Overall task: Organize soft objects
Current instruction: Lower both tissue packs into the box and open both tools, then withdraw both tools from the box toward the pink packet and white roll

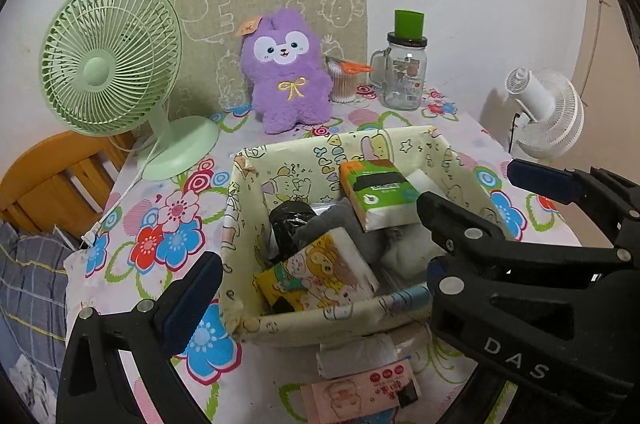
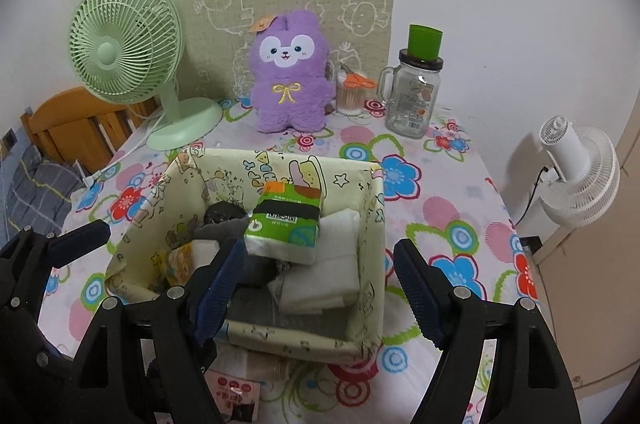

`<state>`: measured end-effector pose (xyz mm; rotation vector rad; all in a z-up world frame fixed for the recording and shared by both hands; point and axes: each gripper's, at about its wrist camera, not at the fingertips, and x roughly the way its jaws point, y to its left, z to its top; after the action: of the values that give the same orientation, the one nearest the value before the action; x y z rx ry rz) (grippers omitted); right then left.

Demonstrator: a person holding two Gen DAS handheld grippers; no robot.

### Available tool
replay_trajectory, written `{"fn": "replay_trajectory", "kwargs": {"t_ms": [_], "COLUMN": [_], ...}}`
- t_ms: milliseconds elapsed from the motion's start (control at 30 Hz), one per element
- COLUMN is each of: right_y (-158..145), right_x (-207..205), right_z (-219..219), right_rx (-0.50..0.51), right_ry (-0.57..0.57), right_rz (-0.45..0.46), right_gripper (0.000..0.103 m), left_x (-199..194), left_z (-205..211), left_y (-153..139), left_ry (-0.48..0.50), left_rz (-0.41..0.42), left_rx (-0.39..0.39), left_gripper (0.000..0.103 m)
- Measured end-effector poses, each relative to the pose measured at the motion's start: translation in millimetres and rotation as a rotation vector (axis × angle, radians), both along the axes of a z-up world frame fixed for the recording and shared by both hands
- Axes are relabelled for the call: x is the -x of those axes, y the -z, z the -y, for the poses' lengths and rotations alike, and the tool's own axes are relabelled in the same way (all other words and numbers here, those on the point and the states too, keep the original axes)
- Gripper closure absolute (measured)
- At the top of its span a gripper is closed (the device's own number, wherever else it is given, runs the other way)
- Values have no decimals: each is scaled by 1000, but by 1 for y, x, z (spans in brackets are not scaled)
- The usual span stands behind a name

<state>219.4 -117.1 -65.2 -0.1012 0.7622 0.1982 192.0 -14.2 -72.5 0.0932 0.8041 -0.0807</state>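
left wrist view: cream fabric basket (image 1: 304, 318) sits at frame centre on the flowered tablecloth (image 1: 160, 224). printed cartoon figures on the basket's walls, plus letters on the back wall that look like "happy", partly folded. inside it: a green tissue pack (image 1: 376, 194) leaning against the back right, a yellow cartoon tissue pack (image 1: 316, 270) at the front left, a black roll (image 1: 288, 224), grey cloth (image 1: 344, 220), white folded cloth at right. small print on the green pack is too fine to read.

left gripper (image 1: 320, 288) jaws spread wide, one blue-padded finger at lower left of frame, outside the basket's left wall, holding nothing. the other black gripper crosses the lower right of this frame; raised letters "das" on its body.

below the basket, bottom centre: a pink tissue pack (image 1: 360, 390) with red round marks and small characters, unreadable, and a white wrapped pack just above it.

right wrist view: right gripper (image 2: 320, 288) jaws wide apart, nothing between them. left finger over the basket's front interior, just below the green tissue pack (image 2: 286, 220); right finger outside the basket's right wall.

back of table, upper centre: purple plush rabbit (image 2: 290, 80) upright against a beige patterned board, yellow bow on its chest, orange tag at its ear. green desk fan (image 2: 128, 56) upper left. glass jar mug (image 2: 412, 96) with a green cup on its lid, label unreadable. white fan (image 2: 576, 176) at right edge.
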Motion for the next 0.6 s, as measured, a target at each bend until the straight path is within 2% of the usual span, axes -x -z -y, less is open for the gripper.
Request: {"fn": "replay_trajectory", "kwargs": {"t_ms": [600], "right_y": [-13], "right_x": [44], "right_z": [11], "right_rx": [-3], "right_ry": [-4], "right_rz": [40], "right_gripper": [24], "left_x": [39], "left_z": [11], "left_y": [-10], "left_ry": [18], "left_rz": [33], "left_rx": [14], "left_gripper": [0]}}
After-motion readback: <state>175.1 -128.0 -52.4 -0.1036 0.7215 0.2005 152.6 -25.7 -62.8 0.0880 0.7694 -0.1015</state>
